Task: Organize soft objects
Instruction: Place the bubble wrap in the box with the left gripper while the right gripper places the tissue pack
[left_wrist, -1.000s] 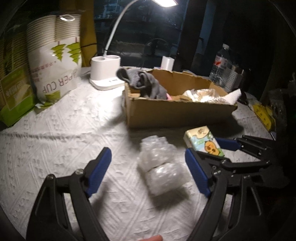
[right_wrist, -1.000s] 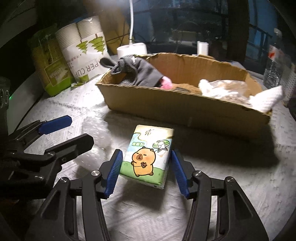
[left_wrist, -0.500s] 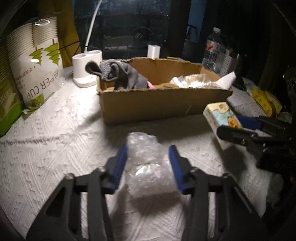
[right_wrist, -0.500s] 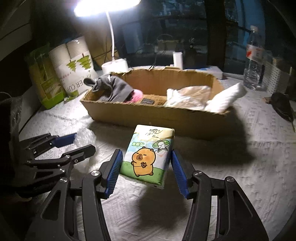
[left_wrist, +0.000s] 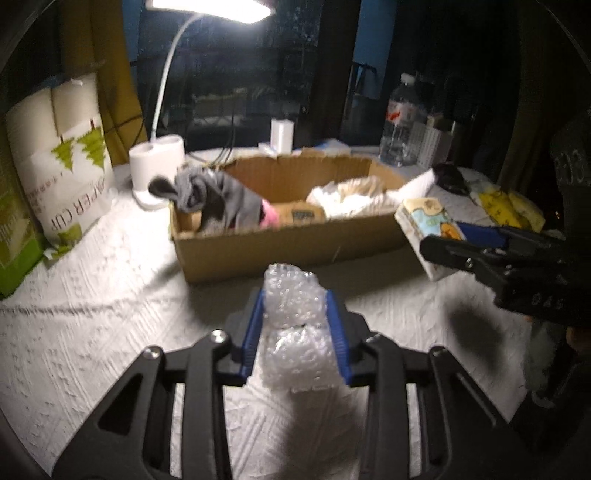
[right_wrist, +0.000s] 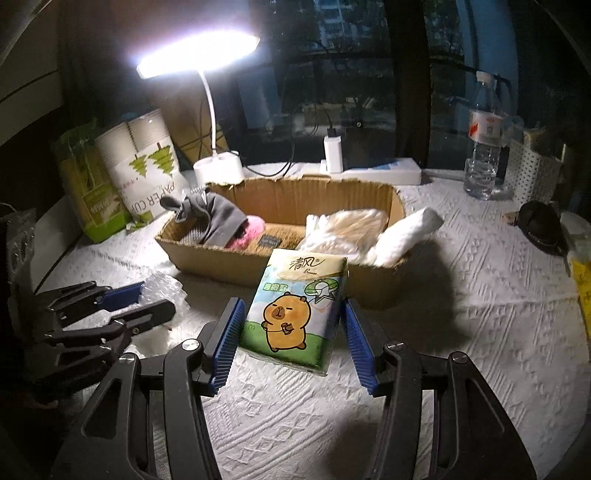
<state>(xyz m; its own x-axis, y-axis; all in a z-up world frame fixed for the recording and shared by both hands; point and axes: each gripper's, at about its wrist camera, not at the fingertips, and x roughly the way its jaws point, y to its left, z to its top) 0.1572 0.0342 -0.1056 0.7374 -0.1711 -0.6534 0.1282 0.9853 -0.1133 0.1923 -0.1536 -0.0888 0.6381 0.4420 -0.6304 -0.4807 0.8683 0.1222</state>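
A clear bubble-wrap bundle (left_wrist: 295, 343) is held above the tablecloth. My left gripper (left_wrist: 294, 301) is shut on it, the jaws closing tight as the blue pads squeeze both sides. A tissue pack with a cartoon capybara (right_wrist: 295, 306) hangs above the table, and my right gripper (right_wrist: 291, 308) is shut on its two long edges. Just beyond both stands an open cardboard box (left_wrist: 288, 243) holding a grey cloth (left_wrist: 210, 195), something pink and pale fluffy items (right_wrist: 343, 225). In the right wrist view the left gripper (right_wrist: 142, 301) with the bubble wrap (right_wrist: 162, 291) is at lower left.
A lit desk lamp (right_wrist: 218, 166) and bags of paper cups (right_wrist: 147, 173) stand behind and left of the box. A water bottle (right_wrist: 484, 155) and a white perforated rack are at the back right. A black object (right_wrist: 543, 225) and yellow packets (left_wrist: 506, 206) lie at the right.
My left gripper went from wide open around the bubble wrap to shut on it and lifted it. My right gripper rose with the tissue pack, closer to the box.
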